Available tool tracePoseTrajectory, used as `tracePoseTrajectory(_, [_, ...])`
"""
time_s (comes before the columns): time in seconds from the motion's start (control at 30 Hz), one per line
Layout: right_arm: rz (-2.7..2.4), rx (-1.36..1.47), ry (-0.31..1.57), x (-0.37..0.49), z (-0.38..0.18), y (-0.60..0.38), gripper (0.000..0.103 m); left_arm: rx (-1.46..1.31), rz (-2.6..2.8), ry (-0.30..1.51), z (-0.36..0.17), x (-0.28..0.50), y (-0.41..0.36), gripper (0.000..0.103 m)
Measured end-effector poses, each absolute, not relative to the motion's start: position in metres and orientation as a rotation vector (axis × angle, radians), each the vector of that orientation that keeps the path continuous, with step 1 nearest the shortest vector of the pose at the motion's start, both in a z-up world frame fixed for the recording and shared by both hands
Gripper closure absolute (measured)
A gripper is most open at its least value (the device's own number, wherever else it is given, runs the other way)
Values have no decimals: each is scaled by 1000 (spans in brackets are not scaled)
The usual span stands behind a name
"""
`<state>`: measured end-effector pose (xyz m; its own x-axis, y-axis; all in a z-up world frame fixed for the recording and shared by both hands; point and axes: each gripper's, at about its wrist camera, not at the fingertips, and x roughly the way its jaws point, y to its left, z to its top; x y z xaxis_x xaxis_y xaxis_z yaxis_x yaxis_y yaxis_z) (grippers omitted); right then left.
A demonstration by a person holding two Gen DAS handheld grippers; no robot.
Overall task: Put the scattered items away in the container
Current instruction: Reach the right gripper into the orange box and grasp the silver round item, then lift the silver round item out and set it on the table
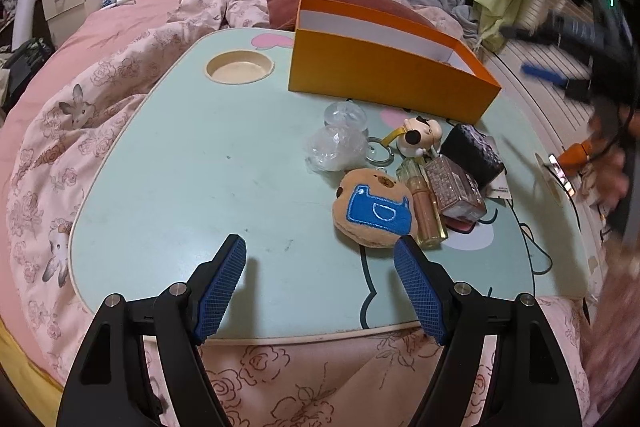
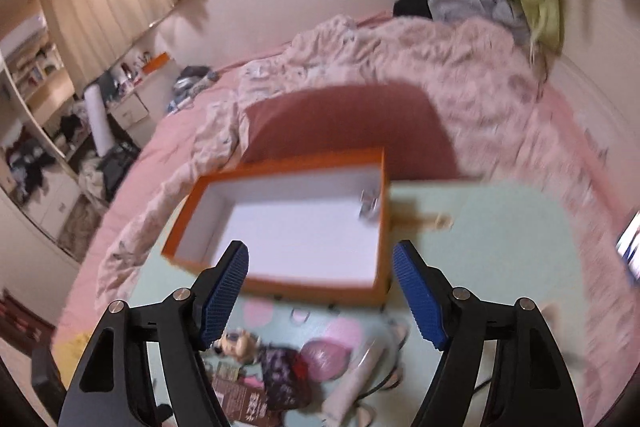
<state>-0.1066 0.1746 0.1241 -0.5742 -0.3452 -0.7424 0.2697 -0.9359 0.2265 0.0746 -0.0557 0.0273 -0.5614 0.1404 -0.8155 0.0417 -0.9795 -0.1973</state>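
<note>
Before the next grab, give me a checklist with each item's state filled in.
1. Left gripper open, nothing between its fingers: ok.
2. Right gripper open, nothing held: ok.
3. Orange box upright, top open: ok.
4. Box has room: ok; only one small shiny item lies inside, too blurred to identify.
5. Plush cookie free to grab: ok; it lies nearest the left gripper, with the perfume bottle right beside it.
6. Right wrist view sharp enough for aiming: not ok, blurred.
</note>
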Motion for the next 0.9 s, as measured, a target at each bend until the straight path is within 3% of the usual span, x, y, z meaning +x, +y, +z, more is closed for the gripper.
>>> tracePoseTrajectory(0.03, [-2493, 1270, -13, -120, 128, 165, 31, -1445, 2706, -302, 27, 74, -55, 26])
tracePoseTrajectory(0.07, [-2466, 1318, 110, -135, 128, 152, 39, -1444, 2704, -303, 26, 74, -55, 26])
tracePoseTrajectory(0.1, [-2440, 1355, 238, -149, 126, 138, 55, -1440, 2702, -305, 26, 74, -54, 26])
tracePoseTrajectory(0.13, [-2417, 1388, 344, -162, 119, 125, 61, -1434, 2702, -306, 26, 75, -54, 26])
tracePoseTrajectory(0.27, [-2310, 1561, 557, -199, 78, 95, 82, -1424, 2702, -320, 27, 77, -55, 26])
tracePoseTrajectory(0.43, [-2261, 1661, 848, -211, 38, 70, 83, -1425, 2687, -343, 26, 76, -58, 26])
tracePoseTrajectory(0.63, [-2305, 1710, 1017, -225, 17, 62, 82, -1407, 2671, -370, 27, 80, -60, 26])
tracePoseTrajectory(0.83, [-2302, 1795, 999, -232, 6, 68, 81, -1399, 2668, -395, 27, 81, -63, 26])
tracePoseTrajectory(0.9, [-2299, 1795, 997, -230, 7, 69, 86, -1402, 2665, -398, 27, 80, -63, 26])
